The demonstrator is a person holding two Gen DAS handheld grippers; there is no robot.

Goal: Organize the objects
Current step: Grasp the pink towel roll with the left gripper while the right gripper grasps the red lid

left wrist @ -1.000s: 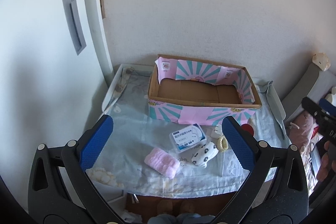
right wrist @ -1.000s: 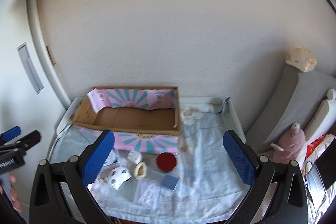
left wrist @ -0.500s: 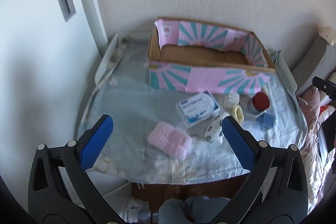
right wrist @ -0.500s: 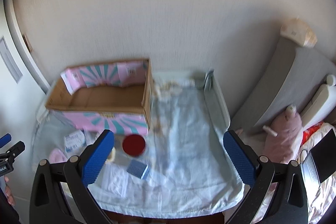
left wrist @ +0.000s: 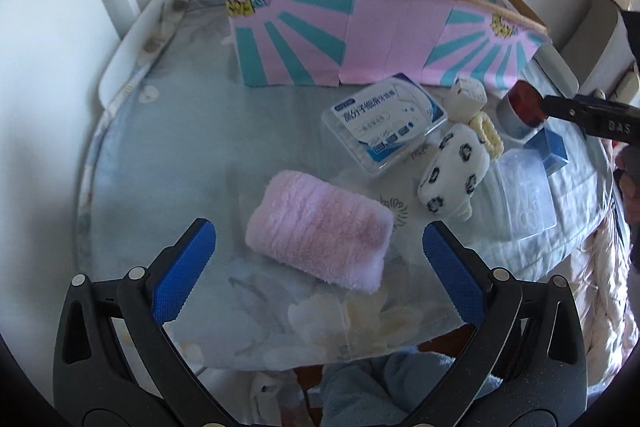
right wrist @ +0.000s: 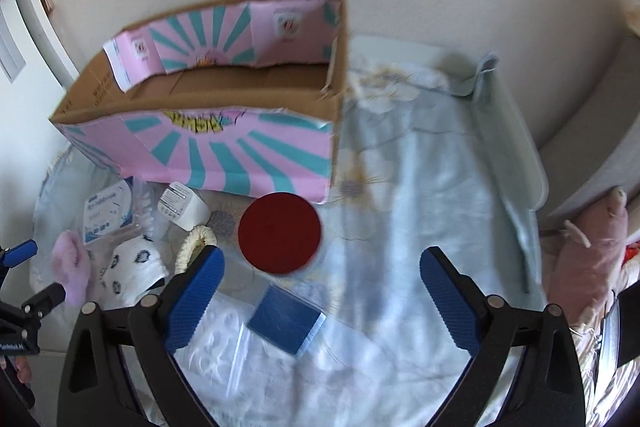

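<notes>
Hovering over the near edge of the table [left wrist: 168, 155], the left gripper [left wrist: 320, 259] was spread wide with nothing between its blue pads, and the rolled pink towel [left wrist: 320, 235] lay just ahead of them on the pale cloth. Beyond the towel sat a clear plastic floss box [left wrist: 384, 123], with a white spotted pouch [left wrist: 454, 173] to its right touching a cream hair clip [left wrist: 488, 133]. A small white charger [left wrist: 468, 97] stood close against the front wall of the pink and teal cardboard box [left wrist: 360, 39], which rested at the back of the table against the wall.

The right gripper [right wrist: 322, 287] was likewise released and held nothing. A red-lidded jar [right wrist: 280, 231] sat just ahead of it, near the cardboard box's front corner, and a small blue box [right wrist: 286, 319] lay between its fingers, resting on a clear plastic bag [right wrist: 216, 339]. The left finger [right wrist: 196, 295] covered part of the hair clip. To the right of the table, well apart from the clutter, a pink stuffed toy [right wrist: 588, 259] leaned against grey cushions [right wrist: 592, 155].
</notes>
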